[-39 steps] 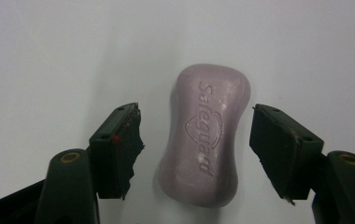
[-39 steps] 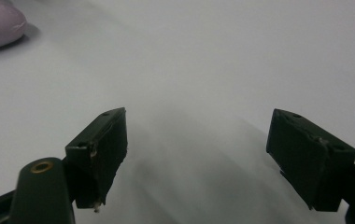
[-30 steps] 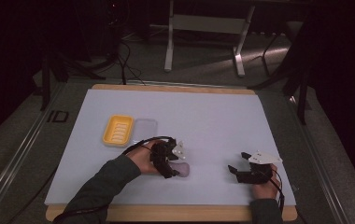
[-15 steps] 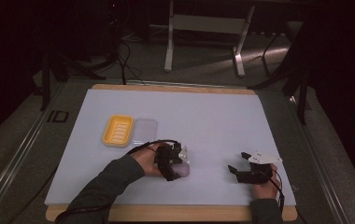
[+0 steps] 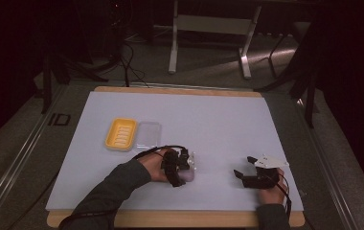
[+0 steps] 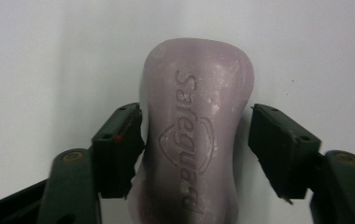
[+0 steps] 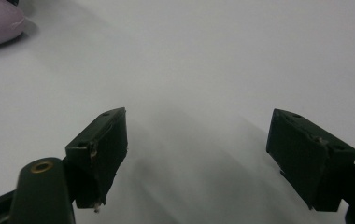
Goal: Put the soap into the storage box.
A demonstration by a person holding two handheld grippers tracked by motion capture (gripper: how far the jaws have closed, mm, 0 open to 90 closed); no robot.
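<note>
The left gripper is standing over a pale purple soap bar that is lying flat on the white mat, at about 6 o'clock of the mat, near its front edge. Its 2 jaws have just been closing around the bar: the left one is touching the side of the soap, the right one is still a little apart, so the bar is not yet pinched. The right gripper is resting at about 3 o'clock from the soap, well apart, with its jaws spread wide and nothing between them. A yellow soap dish and a clear lid are lying just beside each other at about 10 o'clock from the soap.
</note>
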